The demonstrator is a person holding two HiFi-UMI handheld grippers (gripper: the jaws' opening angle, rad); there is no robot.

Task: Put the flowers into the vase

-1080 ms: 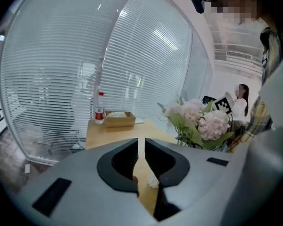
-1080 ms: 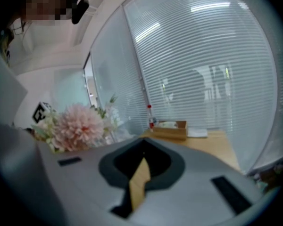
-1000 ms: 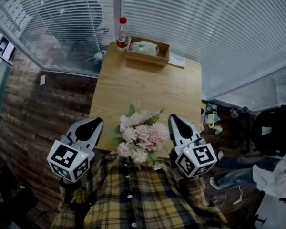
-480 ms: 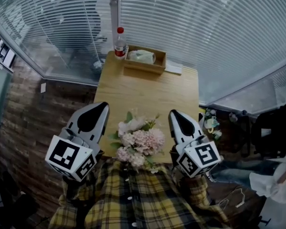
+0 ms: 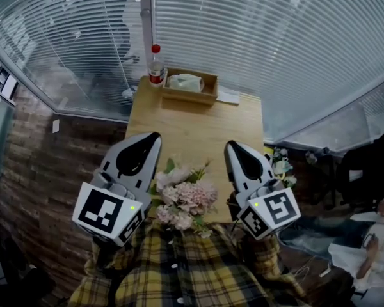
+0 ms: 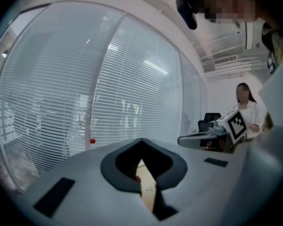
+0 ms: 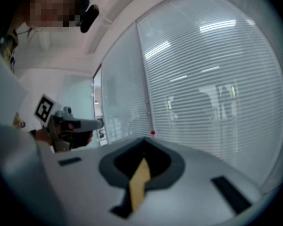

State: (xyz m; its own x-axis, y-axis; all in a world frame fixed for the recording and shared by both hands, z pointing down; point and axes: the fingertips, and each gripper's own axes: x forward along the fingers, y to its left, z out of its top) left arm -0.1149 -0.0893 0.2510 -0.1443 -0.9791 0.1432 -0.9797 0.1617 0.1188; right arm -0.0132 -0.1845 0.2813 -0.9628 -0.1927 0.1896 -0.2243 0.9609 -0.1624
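A bouquet of pink and white flowers [image 5: 184, 197] with green leaves sits at the near edge of the wooden table [image 5: 192, 123], close to my checked shirt. No vase shows; what is under the blooms is hidden. My left gripper [image 5: 155, 135] hangs raised just left of the bouquet, jaws shut and empty. My right gripper [image 5: 229, 144] hangs just right of it, also shut with nothing in it. Both point toward the far end of the table. In the left gripper view the shut tips [image 6: 141, 140] face the blinds; the right gripper view shows its tips [image 7: 144, 139] closed too.
A red-capped bottle [image 5: 155, 66] and a wooden tray [image 5: 191, 87] holding a pale bundle stand at the table's far end, against glass walls with blinds. More flowers [image 5: 281, 168] lie on the floor right of the table. A dark chair [image 5: 365, 171] stands further right.
Both grippers have risen and come forward alongside the bouquet, the left one more. The flowers have stayed in place.
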